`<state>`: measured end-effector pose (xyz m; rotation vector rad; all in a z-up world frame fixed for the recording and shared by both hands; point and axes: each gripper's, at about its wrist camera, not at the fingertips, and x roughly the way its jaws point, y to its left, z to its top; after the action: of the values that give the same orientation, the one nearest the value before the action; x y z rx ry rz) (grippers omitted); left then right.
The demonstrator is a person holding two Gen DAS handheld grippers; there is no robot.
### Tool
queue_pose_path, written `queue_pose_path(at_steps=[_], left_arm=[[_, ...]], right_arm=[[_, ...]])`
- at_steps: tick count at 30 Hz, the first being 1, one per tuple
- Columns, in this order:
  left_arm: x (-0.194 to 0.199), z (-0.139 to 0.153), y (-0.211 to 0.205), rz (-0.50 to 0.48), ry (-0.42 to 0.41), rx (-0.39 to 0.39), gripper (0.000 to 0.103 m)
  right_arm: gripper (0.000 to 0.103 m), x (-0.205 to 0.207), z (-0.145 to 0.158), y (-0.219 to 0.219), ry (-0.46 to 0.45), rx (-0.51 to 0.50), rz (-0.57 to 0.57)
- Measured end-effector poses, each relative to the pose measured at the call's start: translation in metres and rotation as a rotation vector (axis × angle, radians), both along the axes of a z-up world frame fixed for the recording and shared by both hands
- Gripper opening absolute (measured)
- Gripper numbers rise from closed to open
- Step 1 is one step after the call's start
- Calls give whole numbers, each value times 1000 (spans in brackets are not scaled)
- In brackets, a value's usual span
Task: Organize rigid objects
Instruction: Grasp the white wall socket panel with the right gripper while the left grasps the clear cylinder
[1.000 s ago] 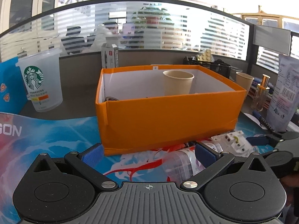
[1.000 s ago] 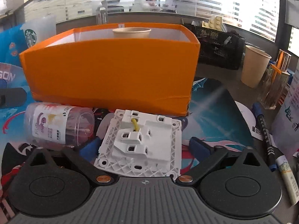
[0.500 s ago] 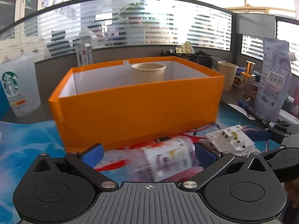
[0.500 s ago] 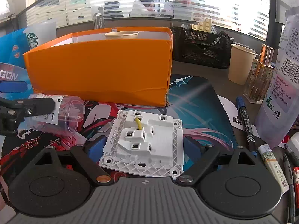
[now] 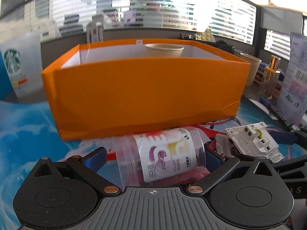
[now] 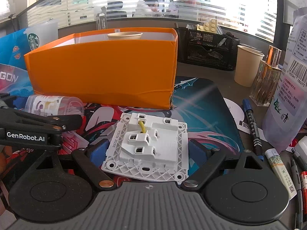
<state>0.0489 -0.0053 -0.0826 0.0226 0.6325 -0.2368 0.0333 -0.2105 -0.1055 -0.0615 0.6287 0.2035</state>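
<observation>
Lying between left gripper (image 5: 153, 158) jaws: clear bottle (image 5: 163, 159), jaws closing.

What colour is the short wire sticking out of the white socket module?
Yellow wire; clearest in the right wrist view.

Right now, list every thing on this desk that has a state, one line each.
Orange box: open-topped, upright.
Paper cup in box: upright.
Clear plastic cup: on its side, between the left gripper's open jaws.
Socket plate: lying back side up, between the right gripper's jaws.
Left gripper: jaws just been closing.
Right gripper: grip unclear.
Paper cup outside: upright.
</observation>
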Motion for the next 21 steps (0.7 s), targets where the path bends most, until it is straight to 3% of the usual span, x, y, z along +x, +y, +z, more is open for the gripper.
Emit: queue_pose_path(at_steps=[2,8,21], left_arm=[[-3,-1,5,-26,3,-16,92],[-19,0,16,-85,5,-33,92],[-64,8,37,-51,-25,-21,92]], right_arm=[[87,0,0,0,0,-1,0],[86,-2,0,1,-4,-3,-19],[85,-46,10,9,-12,-32,9]])
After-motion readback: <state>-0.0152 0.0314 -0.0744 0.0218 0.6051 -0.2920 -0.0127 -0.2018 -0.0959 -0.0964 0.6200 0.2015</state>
